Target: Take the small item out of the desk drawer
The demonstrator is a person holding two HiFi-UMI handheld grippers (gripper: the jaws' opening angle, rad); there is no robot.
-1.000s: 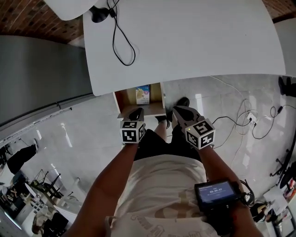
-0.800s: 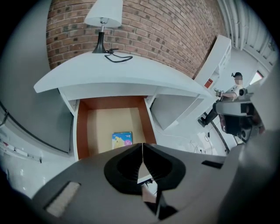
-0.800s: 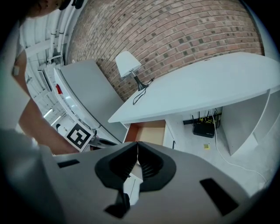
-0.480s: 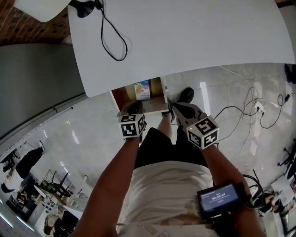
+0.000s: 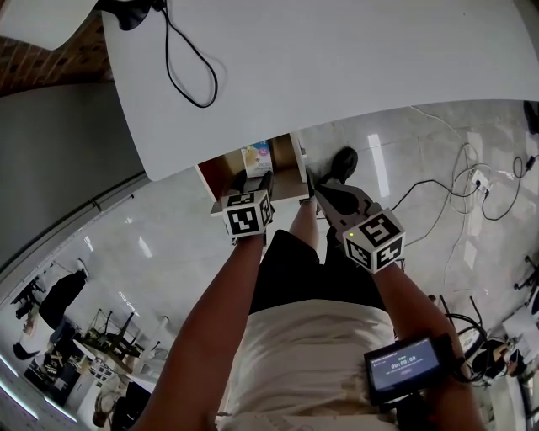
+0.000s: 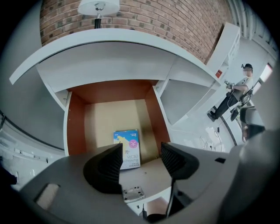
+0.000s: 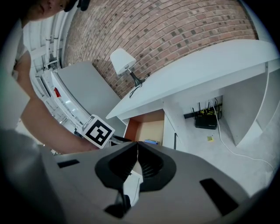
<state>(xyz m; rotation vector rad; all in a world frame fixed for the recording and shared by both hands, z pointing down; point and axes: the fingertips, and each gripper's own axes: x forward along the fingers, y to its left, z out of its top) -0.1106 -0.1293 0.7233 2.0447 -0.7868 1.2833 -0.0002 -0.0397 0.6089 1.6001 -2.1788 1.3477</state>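
The desk drawer (image 5: 221,171) stands pulled out under the white desk top (image 5: 337,59). A small blue and white box (image 5: 258,156) lies flat on the drawer's tan floor (image 6: 105,122). My left gripper (image 5: 255,180) hangs over the drawer's front edge, pointing steeply down. Its jaws have just been opening and now stand open with nothing between them; in the left gripper view the box (image 6: 127,148) shows beyond the gap of the left gripper (image 6: 141,156). My right gripper (image 5: 318,187) is shut and empty, to the right of the drawer. In the right gripper view the box (image 7: 151,142) is far beyond the right gripper (image 7: 137,148).
A black cable (image 5: 181,63) loops on the desk top from a lamp base (image 5: 126,13). Loose cables (image 5: 455,189) lie on the glossy floor at the right. The person's shoe (image 5: 342,160) stands by the drawer. A black router (image 7: 205,120) sits under the desk.
My left gripper has sunk and moved forward from in front of the drawer to over its front edge. The right gripper has dropped a little beside the drawer.
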